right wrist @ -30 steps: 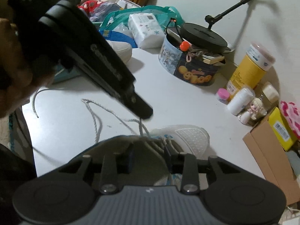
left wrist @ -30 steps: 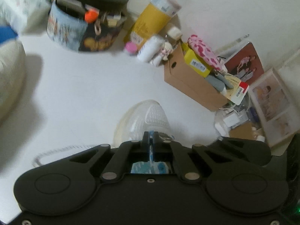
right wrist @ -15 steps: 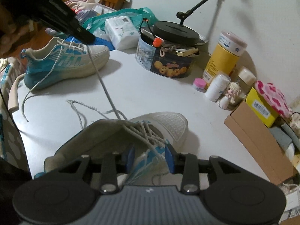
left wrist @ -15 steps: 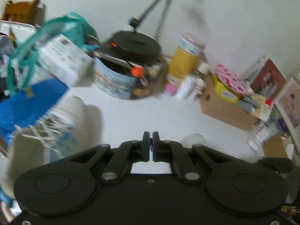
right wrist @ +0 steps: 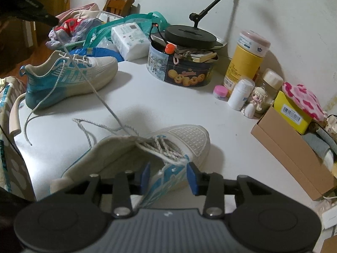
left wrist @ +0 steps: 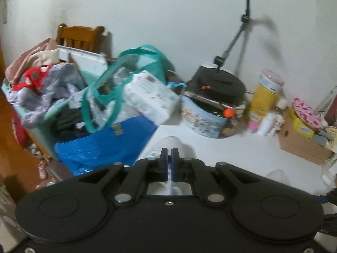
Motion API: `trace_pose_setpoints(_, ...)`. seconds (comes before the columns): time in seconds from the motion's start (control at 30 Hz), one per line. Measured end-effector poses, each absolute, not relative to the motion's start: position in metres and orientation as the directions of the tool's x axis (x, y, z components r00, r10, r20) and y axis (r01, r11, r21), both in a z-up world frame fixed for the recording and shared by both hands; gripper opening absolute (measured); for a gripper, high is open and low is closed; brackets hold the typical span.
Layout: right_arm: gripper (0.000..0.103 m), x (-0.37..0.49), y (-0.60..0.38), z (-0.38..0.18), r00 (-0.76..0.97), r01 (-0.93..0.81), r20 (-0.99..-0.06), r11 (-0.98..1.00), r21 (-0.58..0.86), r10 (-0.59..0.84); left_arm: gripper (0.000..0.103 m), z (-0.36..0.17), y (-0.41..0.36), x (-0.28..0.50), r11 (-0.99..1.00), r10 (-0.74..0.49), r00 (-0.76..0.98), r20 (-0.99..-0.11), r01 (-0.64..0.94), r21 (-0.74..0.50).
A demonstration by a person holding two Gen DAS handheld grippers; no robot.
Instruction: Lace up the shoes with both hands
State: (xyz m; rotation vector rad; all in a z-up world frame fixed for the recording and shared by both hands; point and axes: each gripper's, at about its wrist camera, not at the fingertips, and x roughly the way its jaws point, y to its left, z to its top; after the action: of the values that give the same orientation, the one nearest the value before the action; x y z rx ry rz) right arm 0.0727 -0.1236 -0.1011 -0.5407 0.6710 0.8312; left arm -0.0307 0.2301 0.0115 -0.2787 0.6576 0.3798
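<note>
The near shoe [right wrist: 168,147] lies on its side on the white bench [right wrist: 147,105], toe toward 2 o'clock in the right wrist view, its laces crossed loosely over the tongue. From its eyelets one lace [right wrist: 101,99] runs taut toward 10 o'clock, passing in front of the second shoe [right wrist: 67,78] that stands at the bench's far left edge, up to the tip of the left tool [right wrist: 51,20].

The left tool's fingers are pressed together, and from the line of the lace it appears pinched between them; in its own view only a pale blur shows at the tips [left wrist: 169,164]. The right tool [right wrist: 168,176] sits low over the near shoe's side, its blue pads [right wrist: 192,177] spreading wider, with the blue-and-white upper between them but not gripped.

To do this pull well, the lace should probably be drawn along the line of the eyelet until the crossings lie snug, while something steadies the shoe so it does not drag across the bench.

The left tool is raised high and tilted downward at the picture's 10 o'clock; the right tool also slants down, close to the shoe.
</note>
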Motion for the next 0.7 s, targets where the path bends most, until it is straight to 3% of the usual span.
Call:
trace_pose_setpoints(0.4,0.043,0.073,-0.124,-0.101,0.498,-0.804,-0.723,0.567,-0.179,0.479,0.0,0.013,0.238,-0.047,0.876,0.31,0.708,-0.635,-0.472,-0.098)
trace_pose_setpoints(0.7,0.046,0.071,-0.125,-0.099,0.496,-0.8,-0.722,0.578,-0.164,0.483,0.0,0.021,0.177,-0.028,0.952,0.108,0.77,-0.628,-0.263,-0.159)
